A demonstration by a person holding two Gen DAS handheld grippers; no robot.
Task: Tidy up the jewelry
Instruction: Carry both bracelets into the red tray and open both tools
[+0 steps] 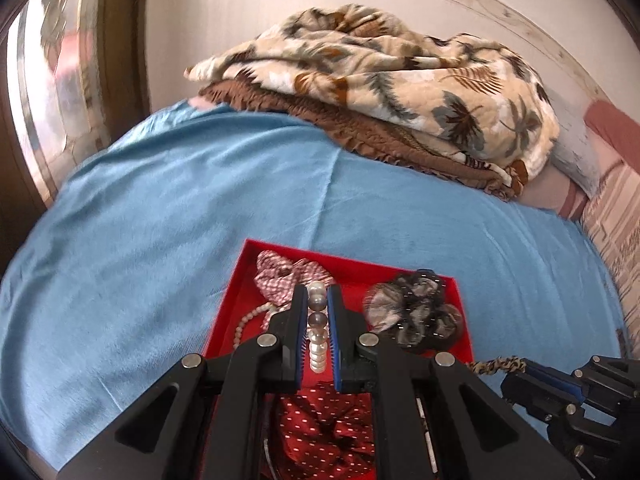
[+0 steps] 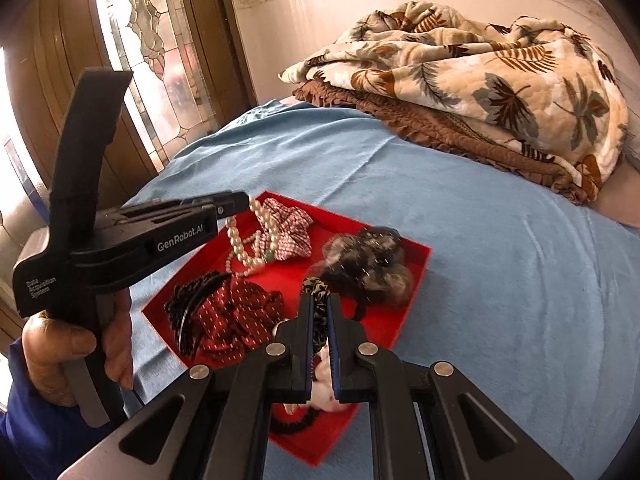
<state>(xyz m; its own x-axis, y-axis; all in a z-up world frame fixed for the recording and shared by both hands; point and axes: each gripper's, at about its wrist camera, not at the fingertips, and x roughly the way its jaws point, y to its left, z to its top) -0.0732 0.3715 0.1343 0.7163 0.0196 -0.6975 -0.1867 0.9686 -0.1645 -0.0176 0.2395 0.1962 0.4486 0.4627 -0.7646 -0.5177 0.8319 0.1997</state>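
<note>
A red tray [image 1: 352, 266] lies on the blue bedspread and holds several hair scrunchies. My left gripper [image 1: 317, 296] is shut on a pearl necklace [image 1: 317, 344] over the tray's near left part. In the right wrist view the left gripper [image 2: 243, 201] holds the pearl necklace [image 2: 246, 254] so that it dangles onto the red tray [image 2: 288, 276]. My right gripper [image 2: 320, 302] is shut on a black-and-cream patterned hair band [image 2: 316, 286] above the tray's near side. In the left wrist view the right gripper [image 1: 516, 376] sits low right, with the patterned hair band [image 1: 496, 365] sticking out of it.
The tray holds a pink checked scrunchie [image 2: 290, 228], a grey-black scrunchie [image 2: 368, 268], a dark red dotted scrunchie [image 2: 236, 316] and a black hair claw [image 2: 190, 312]. Folded blankets [image 2: 480, 92] are piled at the back. A glass-panelled door [image 2: 152, 40] stands left. A hand [image 2: 60, 360] grips the left tool.
</note>
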